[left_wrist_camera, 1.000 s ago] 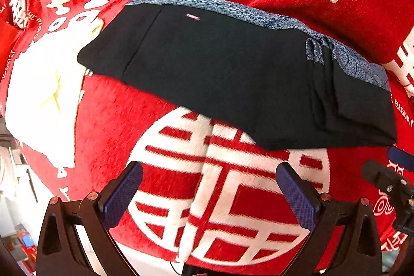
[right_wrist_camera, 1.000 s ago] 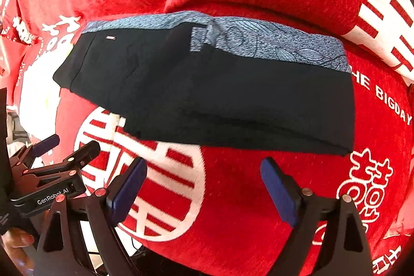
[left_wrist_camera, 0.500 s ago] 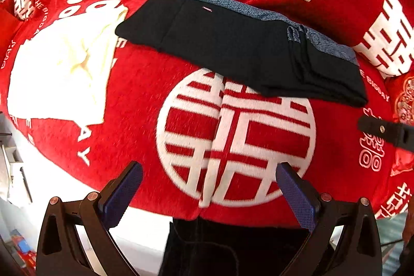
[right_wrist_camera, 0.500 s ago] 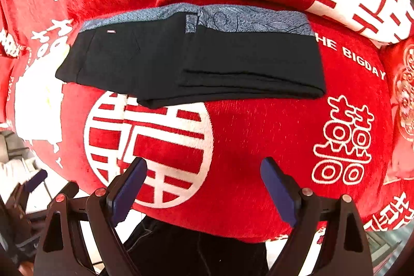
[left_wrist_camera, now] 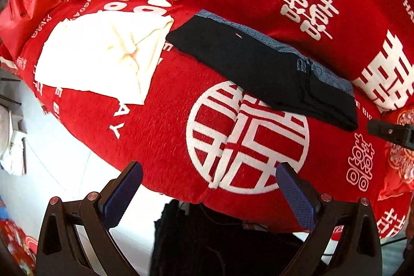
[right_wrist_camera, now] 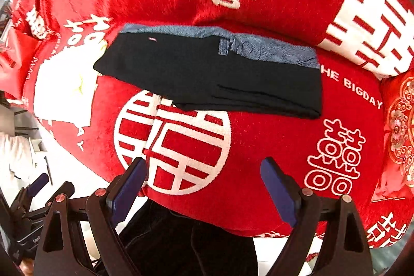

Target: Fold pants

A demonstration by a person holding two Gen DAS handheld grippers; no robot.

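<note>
- Black pants with a grey-blue patterned waistband (left_wrist_camera: 261, 69) (right_wrist_camera: 214, 71) lie folded in a flat stack on a red plush blanket printed with white Chinese characters (left_wrist_camera: 160, 120) (right_wrist_camera: 271, 136).
- Pants' near edge overlaps the top of the big white circular emblem (left_wrist_camera: 248, 139) (right_wrist_camera: 173, 141) on the blanket; waistband runs along the far edge.
- Small light tag shows near the waistband, towards the stack's left end.
- Cream-white folded cloth (left_wrist_camera: 103, 56) (right_wrist_camera: 64, 92) sits just left of the pants, its right corner near the pants' left end; contact unclear.
- Left gripper (left_wrist_camera: 207, 190): jaws spread wide, nothing between them, hanging over the blanket's near edge, well apart from the pants.
- Right gripper (right_wrist_camera: 204, 188): jaws also spread wide, holding nothing, near the blanket edge below the emblem, apart from the pants.
- Right gripper's tip shows at the right edge of the left wrist view; left gripper shows at lower left of the right wrist view.
- Red paper bag (left_wrist_camera: 23, 12) at far left on the blanket.
</note>
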